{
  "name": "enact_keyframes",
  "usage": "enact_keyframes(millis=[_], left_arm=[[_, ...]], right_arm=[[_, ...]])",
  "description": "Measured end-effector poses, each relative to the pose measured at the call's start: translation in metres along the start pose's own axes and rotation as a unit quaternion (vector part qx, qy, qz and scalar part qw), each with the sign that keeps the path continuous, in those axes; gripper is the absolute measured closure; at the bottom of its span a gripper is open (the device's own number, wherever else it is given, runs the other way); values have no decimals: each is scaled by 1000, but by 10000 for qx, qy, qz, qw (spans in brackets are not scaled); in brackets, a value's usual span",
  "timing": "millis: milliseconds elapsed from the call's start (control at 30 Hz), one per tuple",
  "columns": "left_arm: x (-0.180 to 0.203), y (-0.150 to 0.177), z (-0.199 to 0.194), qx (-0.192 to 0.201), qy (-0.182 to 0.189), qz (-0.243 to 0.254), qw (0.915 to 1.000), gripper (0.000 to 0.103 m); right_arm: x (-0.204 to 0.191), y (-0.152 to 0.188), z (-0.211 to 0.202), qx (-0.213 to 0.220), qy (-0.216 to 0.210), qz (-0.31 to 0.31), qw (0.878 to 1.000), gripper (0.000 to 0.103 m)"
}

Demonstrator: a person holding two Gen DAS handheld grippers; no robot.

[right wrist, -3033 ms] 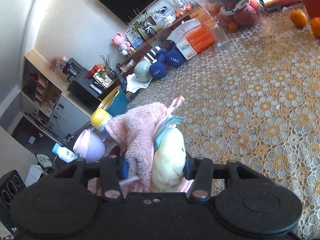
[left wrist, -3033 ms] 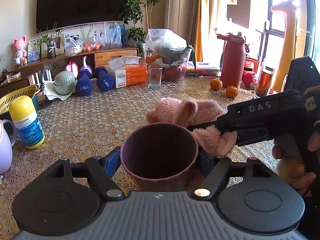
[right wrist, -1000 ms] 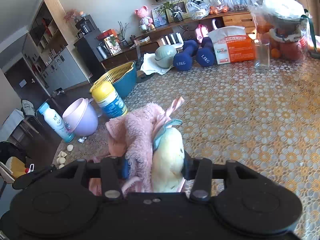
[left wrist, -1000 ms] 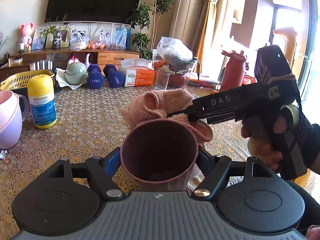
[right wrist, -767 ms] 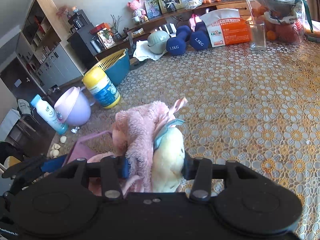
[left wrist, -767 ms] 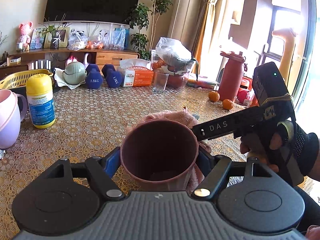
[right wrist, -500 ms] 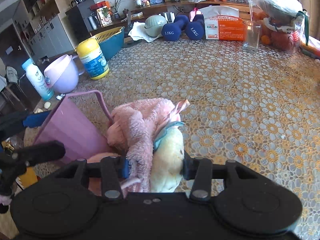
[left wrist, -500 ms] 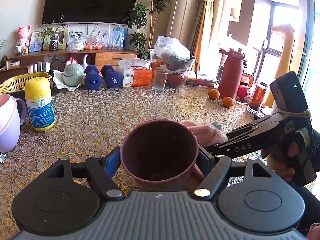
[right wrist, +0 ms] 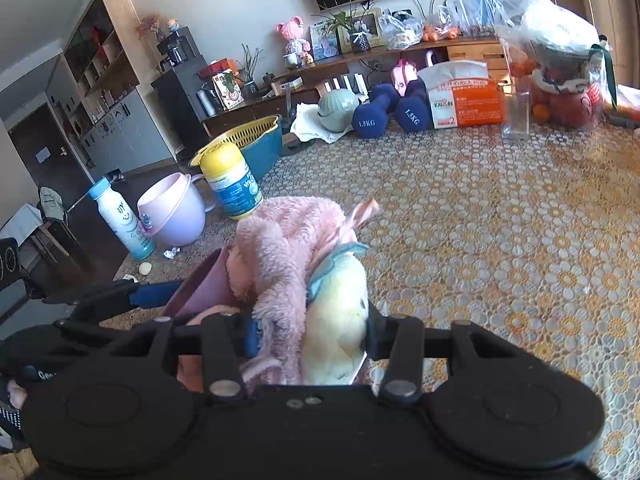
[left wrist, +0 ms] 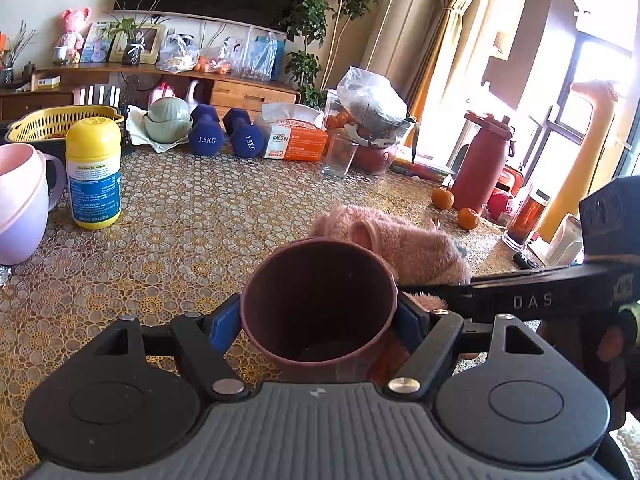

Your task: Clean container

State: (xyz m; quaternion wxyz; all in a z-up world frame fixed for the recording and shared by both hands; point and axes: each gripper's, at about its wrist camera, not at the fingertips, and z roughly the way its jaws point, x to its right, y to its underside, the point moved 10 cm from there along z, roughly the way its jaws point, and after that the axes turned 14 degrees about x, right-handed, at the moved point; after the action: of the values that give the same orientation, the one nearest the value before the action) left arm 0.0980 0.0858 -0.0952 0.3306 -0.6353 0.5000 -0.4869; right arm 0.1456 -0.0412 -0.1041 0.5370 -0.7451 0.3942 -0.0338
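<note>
- Table (left wrist: 168, 240) w/ the yellow lace-pattern cover fills most of both views, lots of clutter along the far edge at the top of frame.
- Left gripper (left wrist: 320, 316) sits bottom center of the left wrist view, clamped on the maroon cup (left wrist: 318, 308); the blue pads press its wall from both sides. Cup mouth tips toward the cam, so you see straight inside.
- Right gripper (right wrist: 308, 334) is bottom center of its own view, squeezed tight on a fluffy pink cloth (right wrist: 288, 248) w/ a pale yellow part on its right side.
- In the left view the cloth (left wrist: 396, 240) sits just behind and right of the cup rim. In the right view it's bunched up against the cup (right wrist: 204, 284), looks like it touches the outer wall, can't say for sure.
- Progress, imo: both items are picked up and brought together, cloth isn't inside the cup rn. Inside looks dark; can't tell if clean or dirty. Prob mid-wipe on the outside, w/ the interior left to do, then setting it down.
- Smaller stuff: yellow-lid bottle (left wrist: 94, 172) mid left, two oranges (left wrist: 442, 199) mid right, well apart from the cup.
</note>
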Motion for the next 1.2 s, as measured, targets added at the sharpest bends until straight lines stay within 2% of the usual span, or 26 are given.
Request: enact_keyframes(millis=[300, 400, 500, 633, 800, 933, 1067, 1133, 1200], left_arm=[[10, -1, 2, -60, -52, 287, 9996, 26], [13, 0, 1, -67, -59, 392, 9992, 26], [17, 1, 0, -74, -73, 510, 9986, 26], [21, 2, -1, -90, -102, 647, 9978, 26], [24, 2, 0, -138, -172, 752, 9969, 26], [29, 2, 2, -149, -152, 913, 9956, 26], [27, 1, 4, -211, -203, 813, 9963, 26], [24, -1, 6, -261, -232, 699, 9969, 26], [18, -2, 9, -321, -270, 507, 9978, 26]], right_arm=[[15, 41, -25, -415, 206, -258, 9986, 58], [23, 22, -37, -137, 299, -123, 9994, 58], [21, -12, -43, 297, 255, -56, 9992, 58], [6, -32, -31, 458, 127, -273, 9985, 58], [-12, -25, -18, 365, -74, -372, 9986, 59], [-14, -19, -31, 325, -160, -398, 9986, 59], [-12, -13, -52, 244, -388, -430, 9980, 59], [-3, -11, -61, 283, -296, -390, 9984, 59], [14, -9, -65, 318, -9, -154, 9994, 59]])
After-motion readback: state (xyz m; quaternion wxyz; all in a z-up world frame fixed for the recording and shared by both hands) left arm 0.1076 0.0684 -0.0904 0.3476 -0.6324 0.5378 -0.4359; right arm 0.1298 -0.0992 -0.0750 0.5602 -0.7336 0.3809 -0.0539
